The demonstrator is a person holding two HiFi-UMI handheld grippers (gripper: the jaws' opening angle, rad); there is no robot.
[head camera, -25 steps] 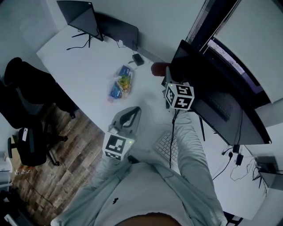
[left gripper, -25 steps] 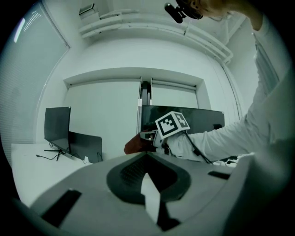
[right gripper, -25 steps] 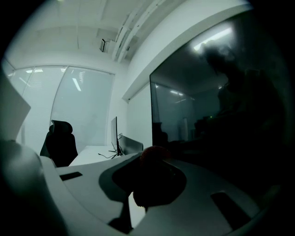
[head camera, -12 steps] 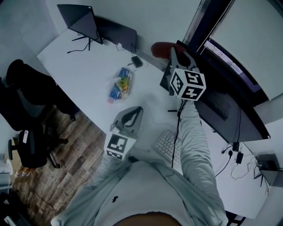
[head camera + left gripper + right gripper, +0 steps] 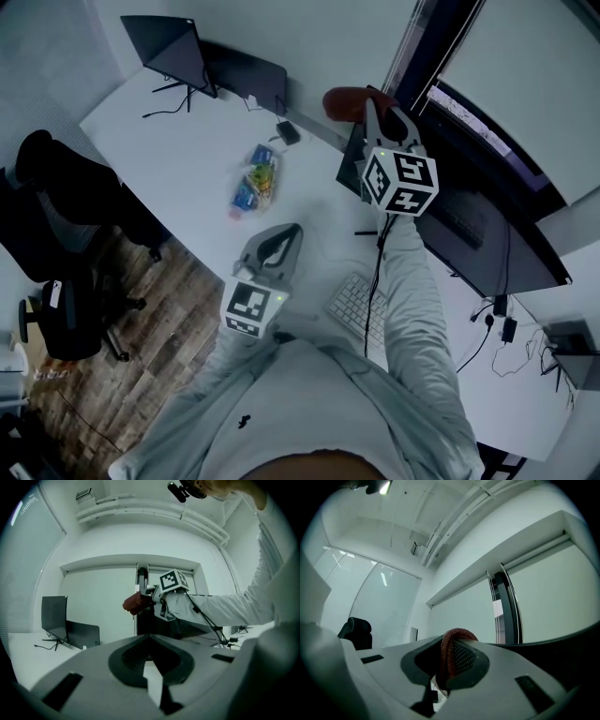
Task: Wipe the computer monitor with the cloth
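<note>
My right gripper (image 5: 373, 111) is raised and shut on a rust-red cloth (image 5: 345, 101), which bulges out to the left of its jaws. The cloth is at the upper left corner of the large dark monitor (image 5: 469, 216); I cannot tell whether it touches the screen. In the right gripper view the folded cloth (image 5: 451, 656) fills the jaws, with the monitor's dark top edge (image 5: 572, 648) to the right. My left gripper (image 5: 289, 232) hangs low over the white desk (image 5: 169, 131), shut and holding nothing. The left gripper view shows the cloth (image 5: 135, 604) ahead.
A white keyboard (image 5: 354, 307) lies in front of the monitor. Snack packets (image 5: 255, 180) and a small black device (image 5: 288, 132) sit mid-desk. Two more dark screens (image 5: 178, 42) stand at the far left. Office chairs (image 5: 56, 187) are to the left, cables (image 5: 502, 328) to the right.
My right gripper has lifted the cloth up and away along the monitor's left edge to its top corner. The left gripper has hardly moved.
</note>
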